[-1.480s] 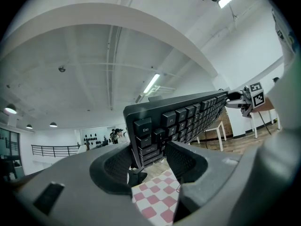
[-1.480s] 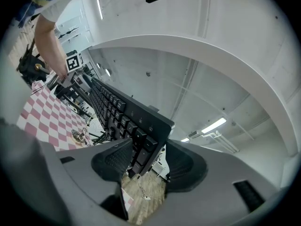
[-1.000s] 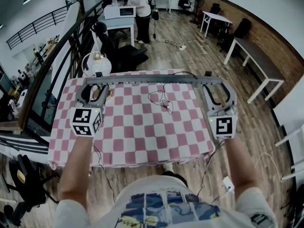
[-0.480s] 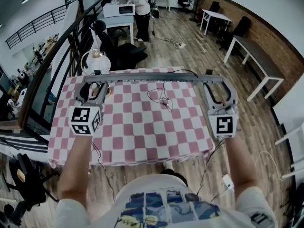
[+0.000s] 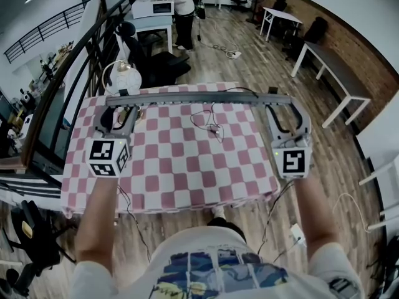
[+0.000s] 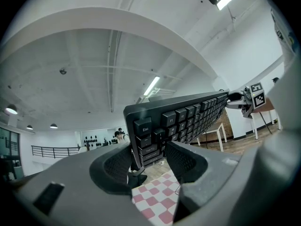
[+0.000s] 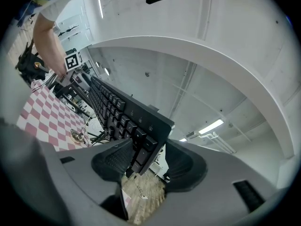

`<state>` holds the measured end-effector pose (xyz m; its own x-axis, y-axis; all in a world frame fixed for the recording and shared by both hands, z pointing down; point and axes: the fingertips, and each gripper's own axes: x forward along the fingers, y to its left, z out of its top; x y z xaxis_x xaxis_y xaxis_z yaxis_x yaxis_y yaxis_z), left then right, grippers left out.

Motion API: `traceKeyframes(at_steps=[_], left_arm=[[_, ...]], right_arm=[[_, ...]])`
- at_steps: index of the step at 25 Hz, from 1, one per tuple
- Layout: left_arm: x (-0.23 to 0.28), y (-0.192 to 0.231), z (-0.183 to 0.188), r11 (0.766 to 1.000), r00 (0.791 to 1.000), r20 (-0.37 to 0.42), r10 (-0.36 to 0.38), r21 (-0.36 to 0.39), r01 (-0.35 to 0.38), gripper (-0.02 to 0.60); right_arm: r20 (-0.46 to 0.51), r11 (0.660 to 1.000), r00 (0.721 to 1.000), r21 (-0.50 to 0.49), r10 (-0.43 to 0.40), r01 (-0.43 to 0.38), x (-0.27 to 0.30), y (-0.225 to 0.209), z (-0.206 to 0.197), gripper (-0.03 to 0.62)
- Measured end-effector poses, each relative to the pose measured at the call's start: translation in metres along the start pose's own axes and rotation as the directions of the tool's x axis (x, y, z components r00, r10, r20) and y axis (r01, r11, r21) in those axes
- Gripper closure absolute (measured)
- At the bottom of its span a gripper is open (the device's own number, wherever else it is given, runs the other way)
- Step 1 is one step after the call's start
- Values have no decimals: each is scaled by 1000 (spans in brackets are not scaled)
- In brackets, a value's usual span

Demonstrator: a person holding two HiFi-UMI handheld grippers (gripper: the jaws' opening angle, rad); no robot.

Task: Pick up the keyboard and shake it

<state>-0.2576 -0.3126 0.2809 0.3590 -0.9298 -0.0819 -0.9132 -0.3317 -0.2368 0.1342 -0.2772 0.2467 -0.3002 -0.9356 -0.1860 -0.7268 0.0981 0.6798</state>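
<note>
I hold a dark keyboard level in the air over the far part of the pink-and-white checked table, one gripper at each end. My left gripper is shut on its left end, where the Esc key shows between the pads in the left gripper view, keyboard, gripper. My right gripper is shut on the right end. In the right gripper view the keyboard runs away from that gripper towards the other hand.
A thin cable lies coiled on the cloth under the keyboard. Beyond the table stand a white round device, a black chair and a person at a desk. A railing runs along the left; white tables stand at the right.
Both grippers and the keyboard have drifted slightly towards the far side of the table, still level. The grips are unchanged.
</note>
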Motion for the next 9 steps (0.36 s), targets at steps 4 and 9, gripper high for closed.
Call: traceKeyframes(at_steps=[4,9], left_arm=[[-1,-3,0,1000,1000,1,0,-1,0,354],[-1,-4,7,1000,1000,16,1,6,-1,354]], right_arm=[[2,1000,1000,-1,-2,2,-2,-1,0,379],[-13,1000,1000,11,-10,10,-3,-7,1,381]])
